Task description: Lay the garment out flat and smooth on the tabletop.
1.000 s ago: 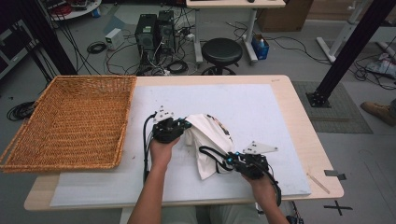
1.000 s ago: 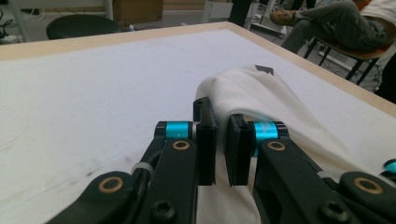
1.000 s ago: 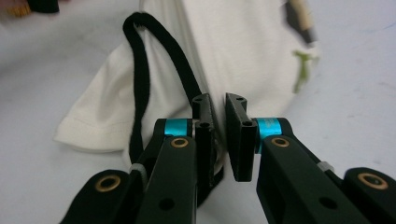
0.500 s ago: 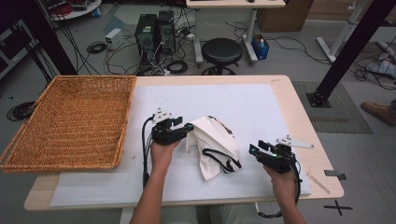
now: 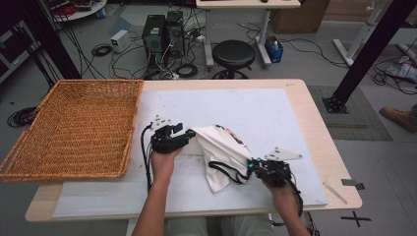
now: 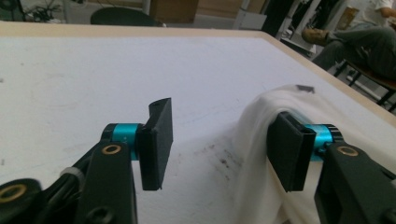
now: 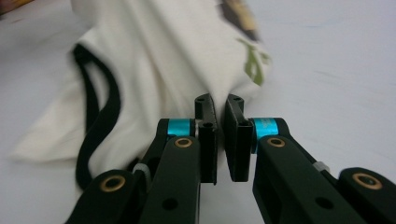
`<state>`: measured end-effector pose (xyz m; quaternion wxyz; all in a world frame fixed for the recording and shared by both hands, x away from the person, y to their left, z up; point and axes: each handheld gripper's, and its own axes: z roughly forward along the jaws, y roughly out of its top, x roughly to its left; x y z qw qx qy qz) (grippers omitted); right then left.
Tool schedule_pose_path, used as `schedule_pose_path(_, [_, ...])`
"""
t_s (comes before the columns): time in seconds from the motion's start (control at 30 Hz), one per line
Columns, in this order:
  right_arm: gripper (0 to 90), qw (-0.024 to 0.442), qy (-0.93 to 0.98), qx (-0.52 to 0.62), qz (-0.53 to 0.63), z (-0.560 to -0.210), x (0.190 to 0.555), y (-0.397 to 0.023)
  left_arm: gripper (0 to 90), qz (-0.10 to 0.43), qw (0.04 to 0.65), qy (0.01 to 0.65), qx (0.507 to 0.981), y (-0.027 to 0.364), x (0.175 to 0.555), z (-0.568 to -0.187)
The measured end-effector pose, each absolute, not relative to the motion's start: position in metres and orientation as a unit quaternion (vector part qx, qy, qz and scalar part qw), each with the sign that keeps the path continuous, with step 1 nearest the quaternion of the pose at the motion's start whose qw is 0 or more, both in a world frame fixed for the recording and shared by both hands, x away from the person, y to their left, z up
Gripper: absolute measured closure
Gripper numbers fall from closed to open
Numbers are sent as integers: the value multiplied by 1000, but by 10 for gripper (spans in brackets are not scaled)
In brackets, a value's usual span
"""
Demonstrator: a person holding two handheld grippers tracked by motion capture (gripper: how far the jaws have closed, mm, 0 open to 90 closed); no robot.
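A cream cloth bag [image 5: 223,147] with a black strap [image 5: 223,169] and a printed patch lies crumpled on the white mat [image 5: 255,108]. My left gripper [image 5: 189,133] sits at the bag's left edge. Its jaws have just been opening and now stand wide open [image 6: 217,140]; the gap holds only mat, and the cloth [image 6: 261,112] drapes around the right jaw. My right gripper [image 5: 251,164] is at the bag's lower right edge. Its jaws have just closed and are shut [image 7: 218,105], with their tips pinching the fold of cloth [image 7: 163,56] beside the strap [image 7: 100,112].
A large wicker basket [image 5: 93,82] lies on the table's left side, close to my left hand. The mat extends beyond the bag toward the wooden table edge [image 5: 314,123]. Behind the table stand a black stool [image 5: 233,51] and computer towers [image 5: 162,29] among cables.
The right gripper pulled off to the right with open jaws, then came back left to the bag's edge and shut. The left gripper stayed put and opened, letting the cloth go.
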<state>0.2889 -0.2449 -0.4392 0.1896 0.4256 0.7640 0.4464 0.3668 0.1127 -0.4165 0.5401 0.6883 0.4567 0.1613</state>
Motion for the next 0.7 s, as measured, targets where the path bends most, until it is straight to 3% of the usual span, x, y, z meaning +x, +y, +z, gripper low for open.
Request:
schedule_pose_path(0.27, [815,272,707,504,416,-426,319,-280,427,136,561,411,705,97,353,-416])
schedule_pose_path(0.3, [747,270,701,512,416,-425,323,-285,431,128,570,409,701,100,351,-416])
schedule_pose_path(0.4, [678,248,688,515,447,-418,321,-295,436,131,566,418,698,108,347,-416])
schedule_pose_path(0.5, [550,186,719,451,495,-413,311,-282,437,133,563,424,697,111,348,-418])
schedule_pose_path(0.6, [522,138,775,377,487,-420,302,-247,439,139,567,427,691,112,348,-418])
schedule_pose_path(0.7, [523,138,808,351,453,-434,302,-211,438,143,571,430,684,112,348,-416])
